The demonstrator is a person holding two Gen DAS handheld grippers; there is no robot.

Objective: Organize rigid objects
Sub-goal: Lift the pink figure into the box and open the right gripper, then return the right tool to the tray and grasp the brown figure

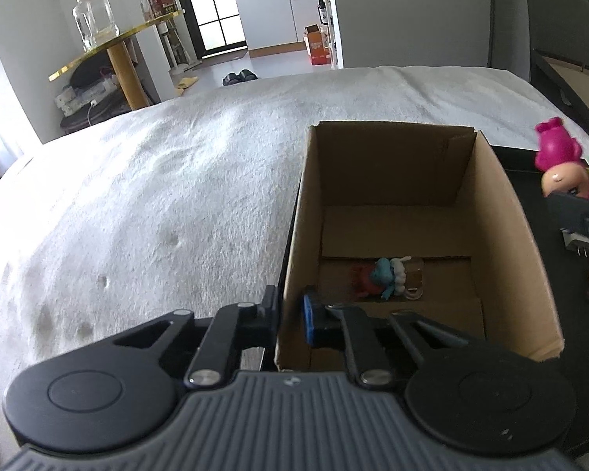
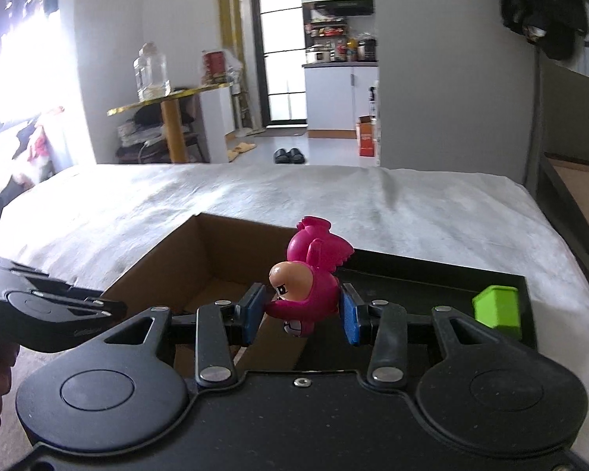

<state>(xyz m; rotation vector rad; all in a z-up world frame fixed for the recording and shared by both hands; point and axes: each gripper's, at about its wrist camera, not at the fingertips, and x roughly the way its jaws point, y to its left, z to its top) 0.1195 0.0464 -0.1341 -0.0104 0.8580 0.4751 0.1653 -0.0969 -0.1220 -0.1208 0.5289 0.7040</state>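
Left hand-held gripper (image 1: 290, 314): clenched on the brown cardboard box (image 1: 502, 212) wall, apparently;
Right hand-held gripper (image 2: 302, 314): grasping the magenta plastic figurine (image 2: 310, 274) beside the box, above the black tray (image 2: 432, 278) on the bed.

One cardboard box (image 1: 494, 216), two figurines (image 2: 306, 286) (image 1: 381, 280), one green block (image 2: 496, 310).

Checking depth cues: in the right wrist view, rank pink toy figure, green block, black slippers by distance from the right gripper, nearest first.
1. pink toy figure, clamped in the right gripper.
2. green block, right, in the black tray.
3. black slippers, on the floor beyond the bed.
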